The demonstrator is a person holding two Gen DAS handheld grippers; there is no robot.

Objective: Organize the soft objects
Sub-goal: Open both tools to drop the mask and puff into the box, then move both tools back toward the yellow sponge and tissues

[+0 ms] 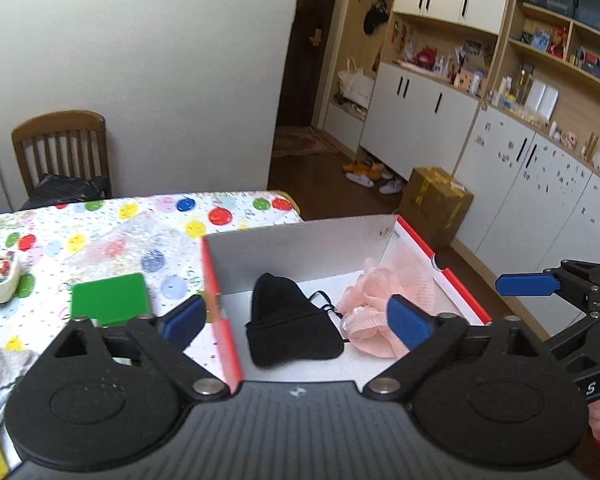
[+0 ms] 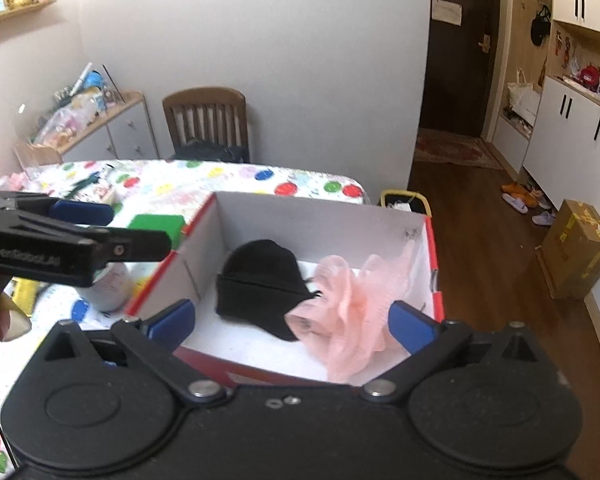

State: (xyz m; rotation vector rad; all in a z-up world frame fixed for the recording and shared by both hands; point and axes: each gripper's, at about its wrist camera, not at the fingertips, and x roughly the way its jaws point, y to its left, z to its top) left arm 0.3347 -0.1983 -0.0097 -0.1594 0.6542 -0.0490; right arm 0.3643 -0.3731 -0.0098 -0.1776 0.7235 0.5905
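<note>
Both tools are spread wide and hold nothing: the left tool and the right tool hover above the open red-edged box, clear of its contents. The black knit hat lies flat on the box floor with the pink mesh sponge touching its right side, a placement that gathers the soft items in one container. A green block sits outside the box on the dotted surface.

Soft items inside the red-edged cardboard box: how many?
2. A black knit beanie lies left of centre; a pink mesh bath pouf lies against its right side, by the box's right wall. Anything beneath them is hidden.
</note>
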